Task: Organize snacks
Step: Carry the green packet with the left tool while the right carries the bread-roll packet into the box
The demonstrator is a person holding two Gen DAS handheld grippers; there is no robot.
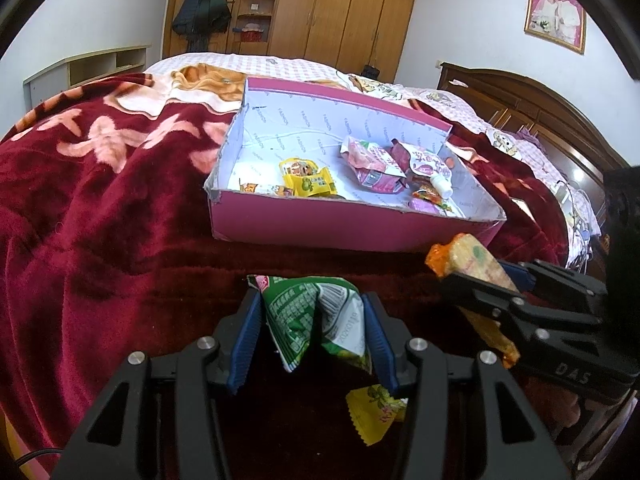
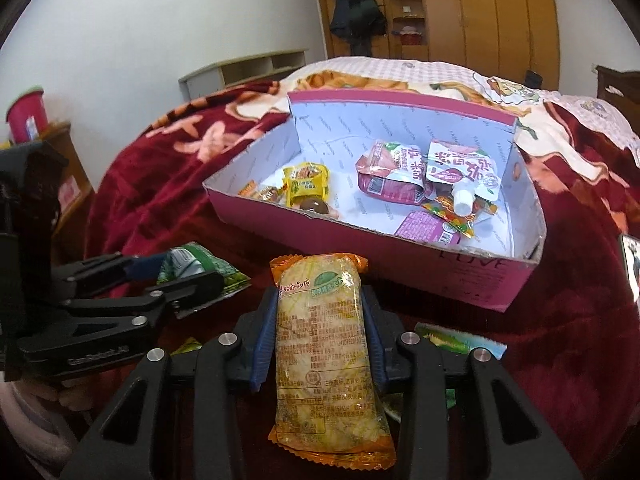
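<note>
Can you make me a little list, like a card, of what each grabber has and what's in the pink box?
left gripper: shut on green snack packet
right gripper: shut on orange-edged snack pack
pink box: open, on the red blanket
inside box: yellow packets left, pink pouches right
loose on the blanket: a small yellow packet

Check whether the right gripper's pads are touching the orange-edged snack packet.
Touching. In the right wrist view, both blue pads of the right gripper press the sides of the orange-edged snack packet, no gap showing on either side.
</note>
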